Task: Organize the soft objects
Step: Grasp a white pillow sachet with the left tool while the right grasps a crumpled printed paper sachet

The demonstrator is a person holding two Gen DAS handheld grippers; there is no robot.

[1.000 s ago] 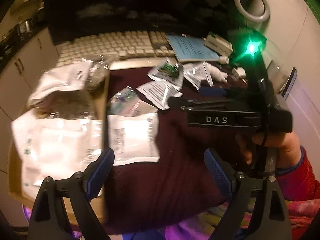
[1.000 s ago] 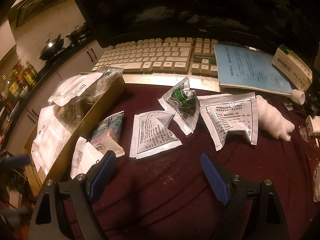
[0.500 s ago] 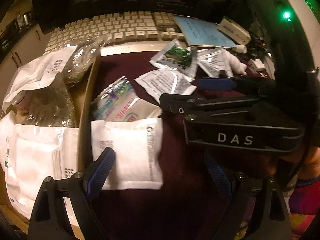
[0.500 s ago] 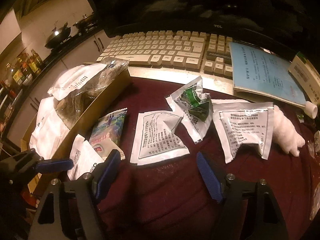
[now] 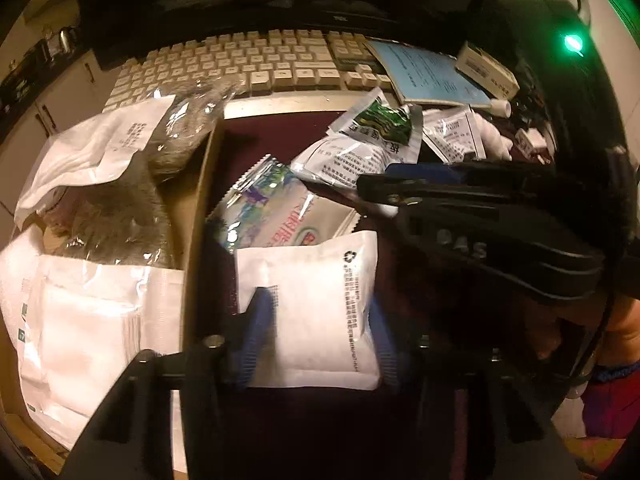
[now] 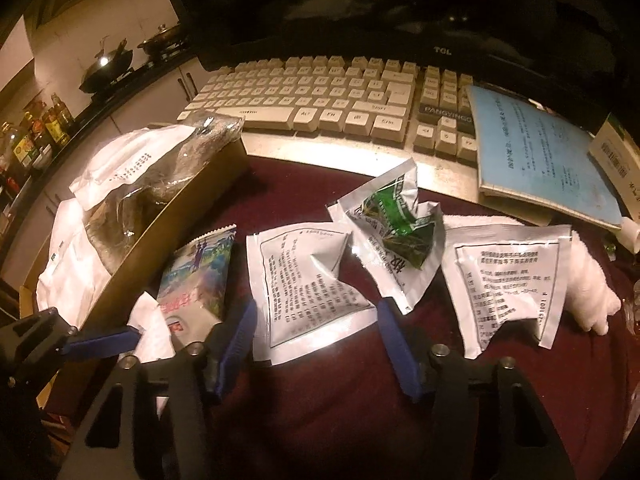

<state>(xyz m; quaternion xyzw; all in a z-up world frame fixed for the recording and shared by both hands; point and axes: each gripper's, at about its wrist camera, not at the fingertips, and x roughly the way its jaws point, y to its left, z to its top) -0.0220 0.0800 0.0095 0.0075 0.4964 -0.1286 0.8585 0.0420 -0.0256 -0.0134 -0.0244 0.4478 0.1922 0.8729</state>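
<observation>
A plump white pouch lies on the maroon cloth between the blue pads of my left gripper. Its jaws are closing and the pads press on the pouch's two sides. Beside it on the left stands a cardboard box that holds white pouches and clear bags. My right gripper hangs over a flat printed sachet. Its jaws are closing too, with the pads just at the sachet's edges and the sachet lying unbent. The right gripper also crosses the left wrist view.
A colourful wipes pack, a crumpled green sachet, a second printed sachet and a white cotton wad lie on the cloth. Behind are a keyboard, a blue booklet and a monitor. A hand holds the right gripper.
Both grippers have come forward and down onto their packets, and both pairs of jaws have narrowed from wide open. The white pouch now sits between the left pads.
</observation>
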